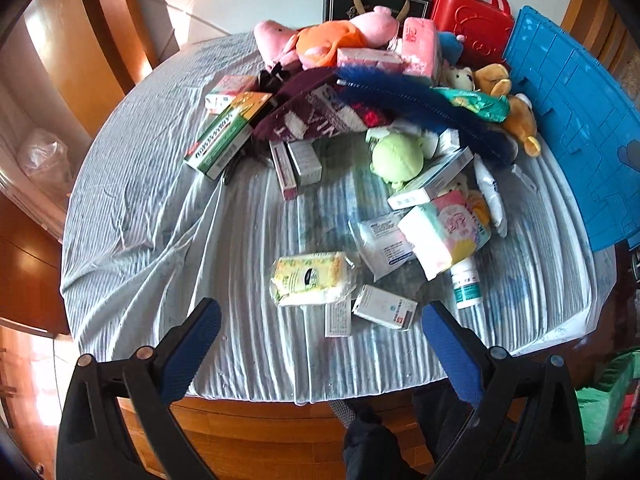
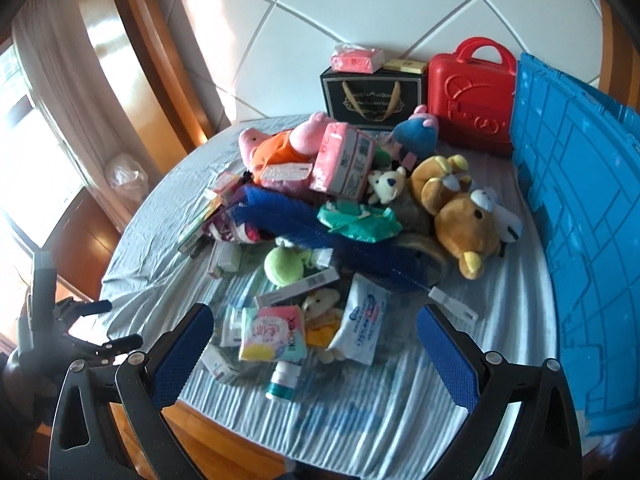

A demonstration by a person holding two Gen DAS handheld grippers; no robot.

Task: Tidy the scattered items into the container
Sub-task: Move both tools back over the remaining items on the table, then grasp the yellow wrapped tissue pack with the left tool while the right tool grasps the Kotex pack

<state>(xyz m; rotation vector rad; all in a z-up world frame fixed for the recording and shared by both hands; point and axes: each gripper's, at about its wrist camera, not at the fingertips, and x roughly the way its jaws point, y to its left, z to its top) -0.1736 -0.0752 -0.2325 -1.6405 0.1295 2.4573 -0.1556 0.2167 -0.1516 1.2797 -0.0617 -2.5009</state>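
Observation:
A pile of toys, boxes and packets lies on a bed with a striped sheet (image 1: 168,208). A blue plastic crate (image 1: 576,128) stands at the right edge, also in the right wrist view (image 2: 580,216). My left gripper (image 1: 320,344) is open and empty, just short of a yellow tissue pack (image 1: 312,278) and a small white box (image 1: 384,306). My right gripper (image 2: 314,344) is open and empty, above a Kotex pack (image 2: 274,338), a white bottle (image 2: 284,380) and a white wipes packet (image 2: 362,330). A brown bear (image 2: 460,204) lies beside the crate.
A red case (image 2: 470,96) and a black gift bag (image 2: 372,98) stand at the bed's far end against a white padded headboard (image 2: 360,8). Wooden floor (image 1: 248,436) lies below the near bed edge. A tripod-like stand (image 2: 44,320) is at the left.

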